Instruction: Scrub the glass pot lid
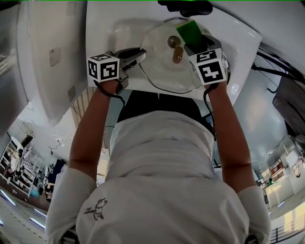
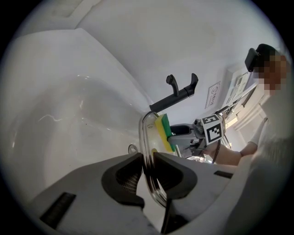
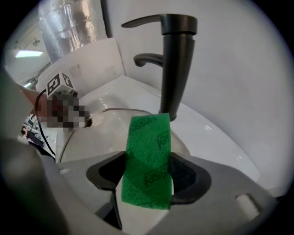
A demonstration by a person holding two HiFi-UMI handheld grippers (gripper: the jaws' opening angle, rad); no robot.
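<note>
Leftmost, the left gripper (image 1: 137,57), closed narrow on the left rim of the glass pot lid (image 1: 159,66), pads pinching the glass from both faces. In the left gripper view, seen edge-on and running straight between the jaws. Held over the white sink (image 1: 119,29), apparently clear of the basin rather than lying in it. Near mid-lid, the metal knob (image 1: 175,46), turned up toward the head view.

Further right, the sponge (image 1: 189,30), green scouring face outward and yellow foam toward the glass. Clamped across its width in the right gripper (image 1: 194,44) and aimed steeply down at the far-right part of the lid. Looks to be on or just beside the glass, but actual contact hard to confirm. Beyond it, at the far edge, the black tap (image 1: 186,6), with no water seen running.

Judged as the very start of scrubbing proper: lid secured on one side, sponge brought to the surface, no suds or streaks visible yet.

Next, most likely: press the sponge flat to the glass and work it across in arcs around the knob. Calls for a firm left pinch throughout, since a push far from the held rim would tend to swing the lid or slide it out of the pads. Afterwards, probably a turn of the lid for the underside and the rim.
</note>
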